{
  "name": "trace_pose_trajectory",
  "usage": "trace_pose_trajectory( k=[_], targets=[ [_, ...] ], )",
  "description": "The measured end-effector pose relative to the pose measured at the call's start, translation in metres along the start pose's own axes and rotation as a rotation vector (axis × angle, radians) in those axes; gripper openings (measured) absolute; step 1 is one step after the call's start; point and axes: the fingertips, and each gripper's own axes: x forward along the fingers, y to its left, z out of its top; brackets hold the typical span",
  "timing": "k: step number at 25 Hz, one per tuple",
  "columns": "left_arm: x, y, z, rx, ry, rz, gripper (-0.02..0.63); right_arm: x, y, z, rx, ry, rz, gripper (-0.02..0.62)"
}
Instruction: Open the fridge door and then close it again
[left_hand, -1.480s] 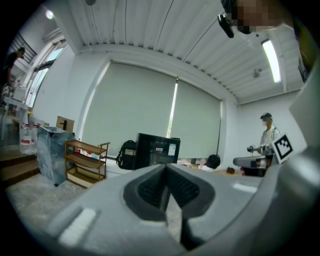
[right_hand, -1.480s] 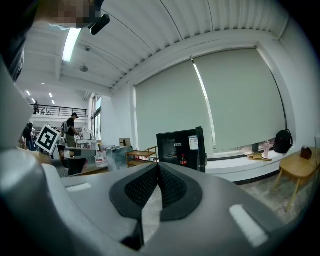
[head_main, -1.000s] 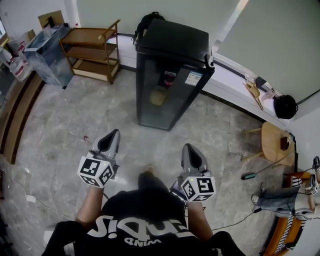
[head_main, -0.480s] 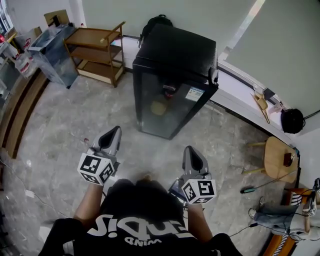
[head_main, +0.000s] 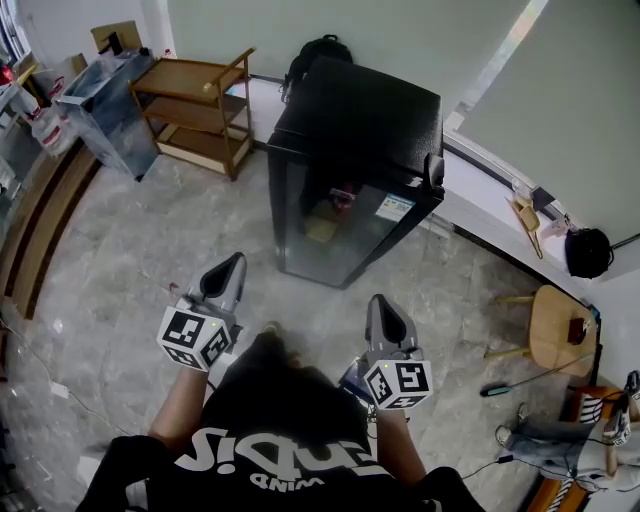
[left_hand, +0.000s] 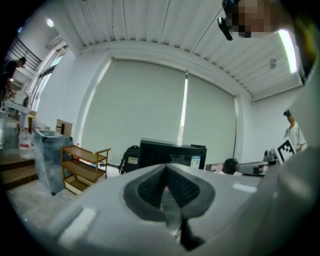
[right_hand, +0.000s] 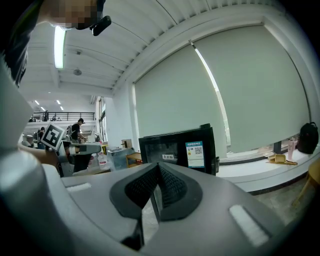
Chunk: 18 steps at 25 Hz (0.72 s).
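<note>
A black fridge (head_main: 350, 170) with a glass door (head_main: 325, 225) stands on the grey floor ahead of me, its door closed; it also shows as the fridge (left_hand: 170, 152) in the left gripper view and the fridge (right_hand: 180, 150) in the right gripper view. My left gripper (head_main: 232, 268) is held out in front of my body, a stretch short of the fridge, jaws shut with nothing between them. My right gripper (head_main: 382, 307) is beside it on the right, also shut and empty. In both gripper views the pads (left_hand: 167, 185) meet tip to tip.
A wooden shelf cart (head_main: 195, 110) and a blue-grey bin (head_main: 105, 105) stand at the back left. A black backpack (head_main: 315, 52) leans behind the fridge. A low white ledge (head_main: 500, 215) runs along the right wall, with a small wooden stool (head_main: 555, 315) near it.
The fridge has come closer and lower in the head view as I stepped toward it. Both grippers stay shut and keep their place in front of my body.
</note>
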Motion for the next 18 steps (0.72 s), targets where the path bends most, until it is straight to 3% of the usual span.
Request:
trace_pose_trajectory(
  k=[5, 15, 18],
  targets=[
    [0.018, 0.014, 0.003, -0.009, 0.001, -0.022, 0.004, 0.022, 0.000, 0.008, 0.000, -0.005, -0.011, -0.002],
    [0.048, 0.038, 0.005, -0.048, -0.011, -0.072, 0.205, 0.056, 0.003, 0.013, -0.005, -0.006, -0.022, -0.002],
    [0.056, 0.044, 0.003, -0.050, -0.006, -0.089, 0.221, 0.062, 0.004, 0.013, -0.005, -0.006, -0.030, -0.002]
  ],
)
